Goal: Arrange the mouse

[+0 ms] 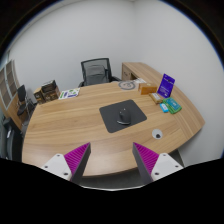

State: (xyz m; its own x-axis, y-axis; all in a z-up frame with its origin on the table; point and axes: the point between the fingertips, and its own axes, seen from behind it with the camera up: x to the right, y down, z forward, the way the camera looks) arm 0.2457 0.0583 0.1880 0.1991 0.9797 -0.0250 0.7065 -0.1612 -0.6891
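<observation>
While hand-held gripper (110,160) gapes | mouse (124,113) well beyond fingers

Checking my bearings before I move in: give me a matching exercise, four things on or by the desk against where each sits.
Things:
1. mouse
2. mouse pad
3. purple box
4. office chair

Places:
A. behind the desk's far edge
B. on the desk, under the mouse
C. standing near the teal item
D. on the dark pad, beyond the open gripper

Pairs: 1-D, 2-B, 3-C, 4-A
</observation>
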